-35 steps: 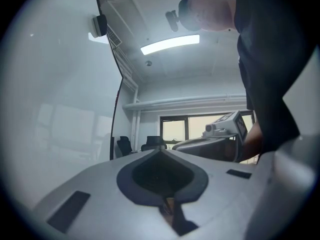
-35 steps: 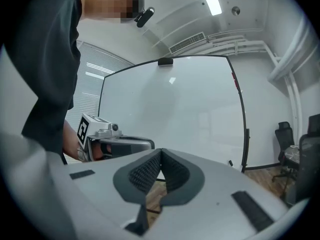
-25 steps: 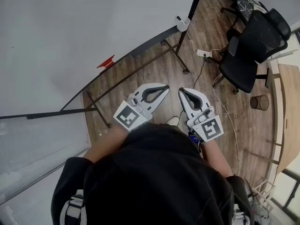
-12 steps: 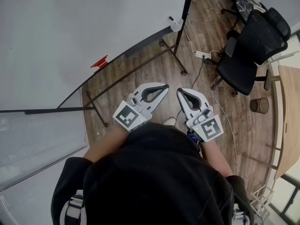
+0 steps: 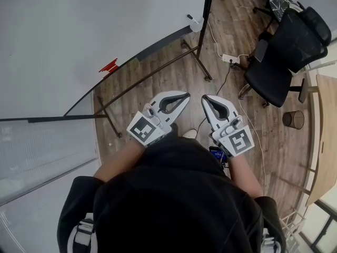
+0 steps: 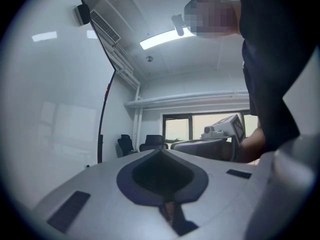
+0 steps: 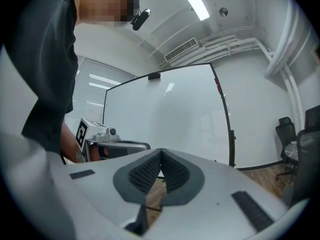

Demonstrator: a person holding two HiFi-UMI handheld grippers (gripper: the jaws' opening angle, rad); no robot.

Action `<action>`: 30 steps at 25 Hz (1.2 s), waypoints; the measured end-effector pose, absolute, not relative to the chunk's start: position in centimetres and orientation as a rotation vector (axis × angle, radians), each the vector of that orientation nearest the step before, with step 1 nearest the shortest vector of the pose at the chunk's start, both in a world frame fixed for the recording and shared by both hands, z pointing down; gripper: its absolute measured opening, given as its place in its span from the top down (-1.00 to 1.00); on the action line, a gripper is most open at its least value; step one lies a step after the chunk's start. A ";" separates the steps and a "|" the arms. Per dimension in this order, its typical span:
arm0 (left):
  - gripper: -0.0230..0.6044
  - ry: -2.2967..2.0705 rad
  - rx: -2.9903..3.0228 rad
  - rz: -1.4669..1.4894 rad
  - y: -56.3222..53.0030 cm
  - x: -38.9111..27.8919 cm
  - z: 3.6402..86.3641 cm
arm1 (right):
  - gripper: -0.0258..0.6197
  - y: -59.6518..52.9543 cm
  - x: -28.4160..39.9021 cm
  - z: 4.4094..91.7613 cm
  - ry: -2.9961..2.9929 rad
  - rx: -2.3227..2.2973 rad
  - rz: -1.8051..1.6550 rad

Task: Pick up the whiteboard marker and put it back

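- Large white whiteboard (image 5: 68, 30) in black frame, left; small red thing (image 5: 109, 66) on its lower edge. Too small to tell if it's the whiteboard marker.
- Left gripper (image 5: 185, 97), white w/ marker cube: jaws closed tip to tip, nothing btwn them.
- Right gripper (image 5: 205, 99), just beside it: jaws closed too, empty.
- Black mesh office chair (image 5: 287, 46) at right edge of brown wood floor (image 5: 274, 130).

Right gripper (image 7: 160, 154), jaws together and empty; whiteboard (image 7: 165, 114) behind; black chair (image 7: 286, 130) at far right
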State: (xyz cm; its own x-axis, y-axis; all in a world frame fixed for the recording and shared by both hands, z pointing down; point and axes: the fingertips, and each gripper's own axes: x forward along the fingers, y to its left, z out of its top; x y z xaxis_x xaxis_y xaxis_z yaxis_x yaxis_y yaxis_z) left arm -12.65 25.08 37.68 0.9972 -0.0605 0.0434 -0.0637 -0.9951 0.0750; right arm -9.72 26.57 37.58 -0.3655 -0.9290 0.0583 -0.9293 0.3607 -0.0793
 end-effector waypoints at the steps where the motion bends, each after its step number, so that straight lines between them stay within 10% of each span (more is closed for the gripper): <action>1: 0.91 -0.100 3.059 0.064 24.9 -12.5 38.0 | 0.92 26.4 -9.5 37.6 -2.590 1.771 0.156; 30: 0.91 0.065 3.056 -0.025 6.9 -3.6 38.3 | 0.92 8.5 -2.1 38.1 -2.450 1.830 0.144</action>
State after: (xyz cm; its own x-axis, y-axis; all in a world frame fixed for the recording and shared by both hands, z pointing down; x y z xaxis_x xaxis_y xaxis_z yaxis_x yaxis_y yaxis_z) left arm -3.62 6.89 38.27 0.9990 0.0417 -0.0178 0.0431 -0.9955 0.0846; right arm -2.10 8.54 38.10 -0.2833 -0.9515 0.1202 -0.9590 0.2821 -0.0277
